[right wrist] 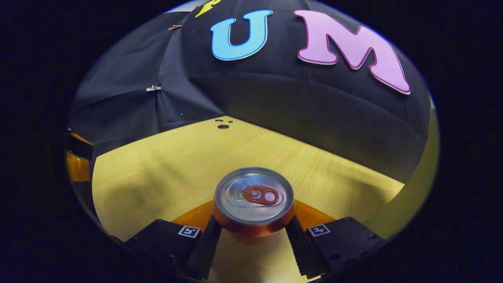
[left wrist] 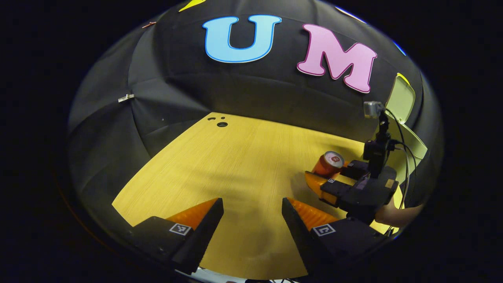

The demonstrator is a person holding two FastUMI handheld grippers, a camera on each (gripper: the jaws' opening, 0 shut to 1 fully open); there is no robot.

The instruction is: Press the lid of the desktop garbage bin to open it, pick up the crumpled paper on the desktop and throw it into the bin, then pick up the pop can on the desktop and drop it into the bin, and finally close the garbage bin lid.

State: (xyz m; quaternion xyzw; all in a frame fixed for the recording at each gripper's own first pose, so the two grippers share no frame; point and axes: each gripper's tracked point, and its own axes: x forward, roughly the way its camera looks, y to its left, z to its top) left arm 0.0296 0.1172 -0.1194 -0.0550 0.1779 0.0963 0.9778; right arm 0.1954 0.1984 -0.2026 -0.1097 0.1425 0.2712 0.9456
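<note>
Wood-grain desktop (left wrist: 235, 165) is seen under both tools, backed by black cloth wall. Nearest in the left gripper view, the left gripper (left wrist: 252, 214) is held with its fingers well apart and nothing between them, low over bare board. In the right gripper view, the right gripper (right wrist: 253, 228) is seen with the pop can (right wrist: 254, 200) set upright between its two fingers, both of which appear pressed to the can's sides low on the body, so it is judged clamped. Whether the can rests on the desktop or is lifted just clear cannot be told. Farther off in the left gripper view, that same gripper and can (left wrist: 328, 164) are seen near the garbage bin (left wrist: 412, 143), whose lid (left wrist: 401, 100) is stood up open behind it. No crumpled paper is seen on the board, so the can step is judged to be in hand. Since the hold is taken low on a smooth round wall, the can could be tipped or slipped out if it is swung fast. The raised lid or the bin's rim could be struck on the way over, and the bin shoved or the lid knocked shut. A release made too early would send the can onto the desktop.
</note>
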